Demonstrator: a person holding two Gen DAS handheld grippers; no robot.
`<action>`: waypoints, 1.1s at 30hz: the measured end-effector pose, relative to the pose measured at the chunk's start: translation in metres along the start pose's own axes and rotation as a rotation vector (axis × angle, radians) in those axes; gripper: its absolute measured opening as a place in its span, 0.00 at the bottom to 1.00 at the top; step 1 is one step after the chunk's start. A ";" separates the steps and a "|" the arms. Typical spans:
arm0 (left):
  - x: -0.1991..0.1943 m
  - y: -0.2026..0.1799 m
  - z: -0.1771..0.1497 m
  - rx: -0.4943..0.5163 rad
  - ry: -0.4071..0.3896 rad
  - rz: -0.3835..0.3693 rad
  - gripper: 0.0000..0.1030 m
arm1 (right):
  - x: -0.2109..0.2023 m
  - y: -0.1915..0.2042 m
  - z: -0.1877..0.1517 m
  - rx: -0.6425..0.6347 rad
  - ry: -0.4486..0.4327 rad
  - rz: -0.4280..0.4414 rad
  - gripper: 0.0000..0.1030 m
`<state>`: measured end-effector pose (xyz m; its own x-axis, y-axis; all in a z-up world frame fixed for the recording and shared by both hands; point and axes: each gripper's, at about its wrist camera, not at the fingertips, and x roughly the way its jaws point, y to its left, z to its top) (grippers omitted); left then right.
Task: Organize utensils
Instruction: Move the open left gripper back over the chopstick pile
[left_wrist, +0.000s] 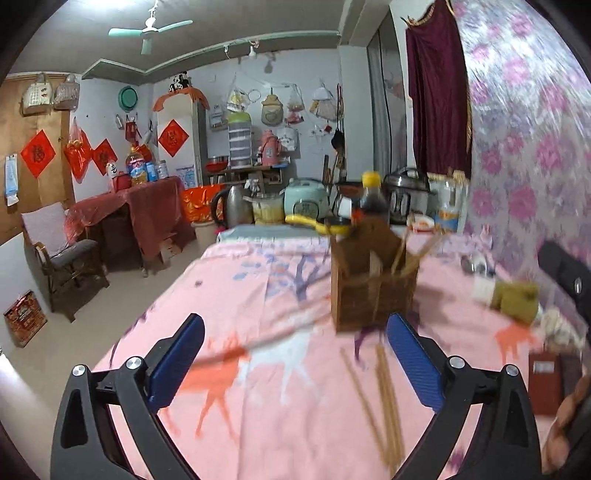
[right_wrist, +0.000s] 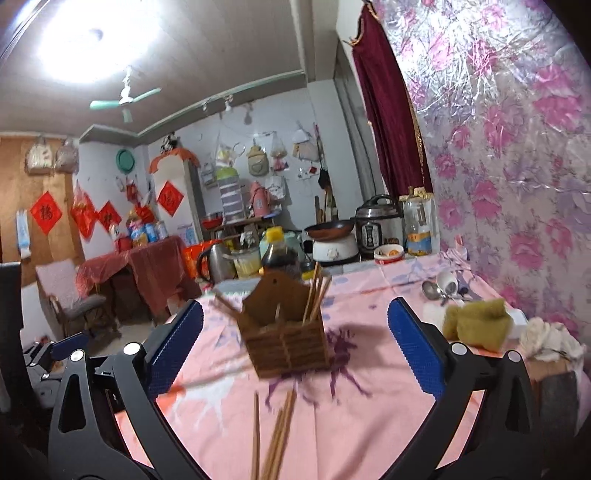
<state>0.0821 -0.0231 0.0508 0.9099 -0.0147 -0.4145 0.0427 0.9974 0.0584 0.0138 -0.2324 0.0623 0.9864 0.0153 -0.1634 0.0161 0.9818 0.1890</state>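
Note:
A wooden utensil holder (left_wrist: 373, 291) (right_wrist: 288, 339) stands on the pink tablecloth (left_wrist: 258, 280) (right_wrist: 369, 424), with a few chopsticks (left_wrist: 402, 254) (right_wrist: 316, 295) upright in it. Several loose chopsticks (left_wrist: 384, 398) (right_wrist: 277, 435) lie on the cloth in front of it, and one more (left_wrist: 258, 345) lies slanted off to the left. My left gripper (left_wrist: 293, 328) is open, just short of the holder, with nothing between its blue pads. My right gripper (right_wrist: 295, 310) is also open and empty, framing the holder from the near side. Metal spoons (right_wrist: 432, 290) lie by a tipped white cup (right_wrist: 448, 282).
A green sponge (right_wrist: 476, 325) (left_wrist: 517, 299) and a white rag (right_wrist: 550, 336) lie by the flowered wall on the right. A dark sauce bottle (left_wrist: 373, 199) (right_wrist: 279, 251), a kettle (right_wrist: 214, 262) and cookers (right_wrist: 378, 225) stand behind the holder. The table's left edge drops to the floor.

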 end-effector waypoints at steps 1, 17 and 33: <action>-0.006 0.002 -0.017 -0.005 0.016 0.008 0.94 | -0.007 0.000 -0.009 -0.011 0.005 -0.011 0.94; 0.061 -0.013 -0.133 0.061 0.379 -0.134 0.94 | 0.046 -0.049 -0.117 0.043 0.384 -0.158 0.94; 0.096 -0.050 -0.142 0.153 0.444 -0.192 0.95 | 0.047 -0.073 -0.117 0.166 0.401 -0.206 0.94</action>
<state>0.1093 -0.0644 -0.1208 0.6183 -0.1323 -0.7747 0.2822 0.9574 0.0616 0.0403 -0.2817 -0.0726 0.8199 -0.0731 -0.5678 0.2627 0.9292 0.2597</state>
